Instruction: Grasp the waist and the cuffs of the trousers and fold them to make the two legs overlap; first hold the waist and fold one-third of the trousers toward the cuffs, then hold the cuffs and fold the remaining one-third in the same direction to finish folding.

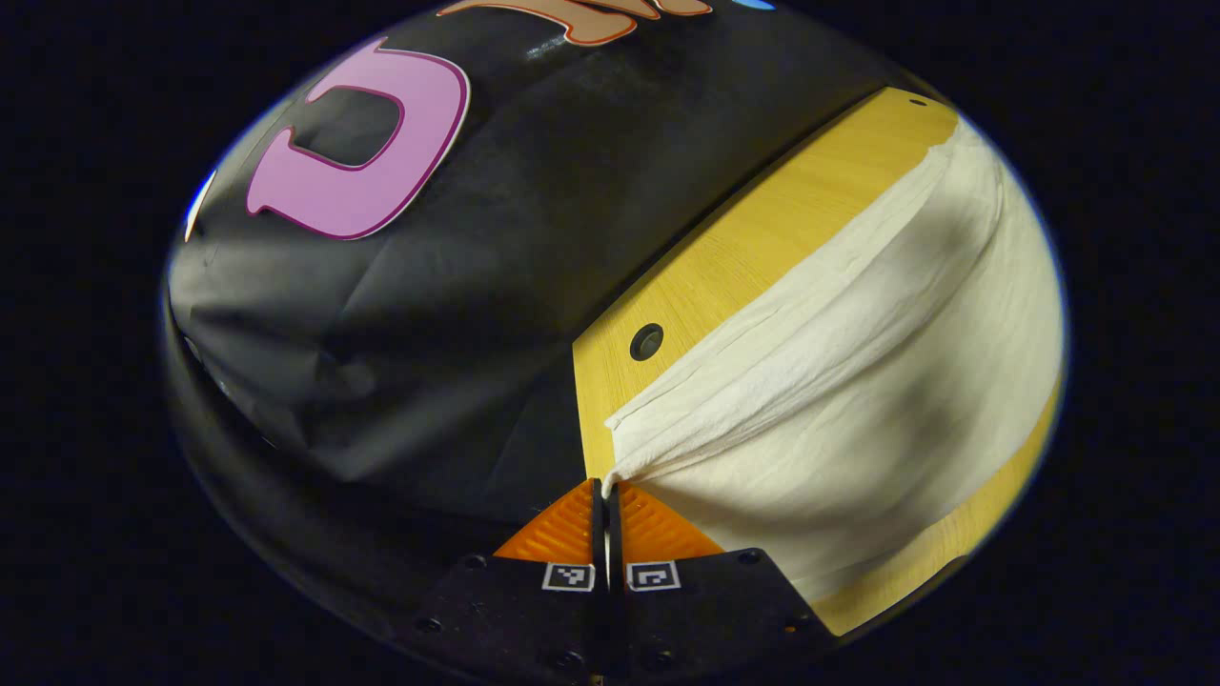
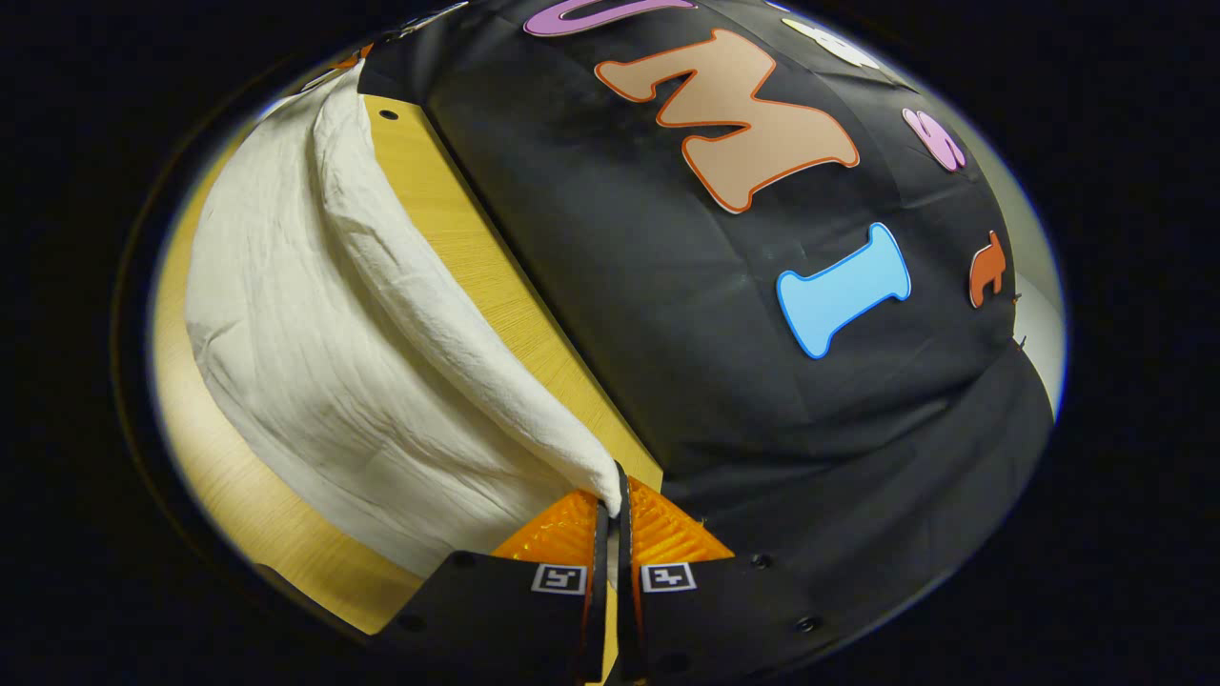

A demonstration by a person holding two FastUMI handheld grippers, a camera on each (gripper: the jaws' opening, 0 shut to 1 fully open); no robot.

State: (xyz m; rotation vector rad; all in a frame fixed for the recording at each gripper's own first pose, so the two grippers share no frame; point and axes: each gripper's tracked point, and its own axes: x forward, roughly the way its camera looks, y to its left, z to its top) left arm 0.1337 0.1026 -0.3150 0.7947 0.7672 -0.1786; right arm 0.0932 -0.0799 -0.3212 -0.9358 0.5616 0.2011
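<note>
Cream-white trousers point(image 1: 858, 381) lie stretched over a yellow wooden table point(image 1: 743, 248). In the left gripper view my left gripper point(image 1: 606, 488) is shut on one corner of the cloth, which fans away from the fingertips to the upper right. In the right gripper view the trousers point(image 2: 315, 353) spread to the upper left, and my right gripper point(image 2: 612, 500) is shut on another corner of them. The edge between the held corner and the far end is lifted and taut in both views. Whether the held ends are waist or cuffs cannot be told.
The table's back edge runs along the black booth wall point(image 1: 429, 333). A round black hole point(image 1: 646, 341) sits in the table near the left gripper, and another small hole point(image 2: 388, 114) near the far corner. Bare wood point(image 2: 248, 495) shows beside the cloth.
</note>
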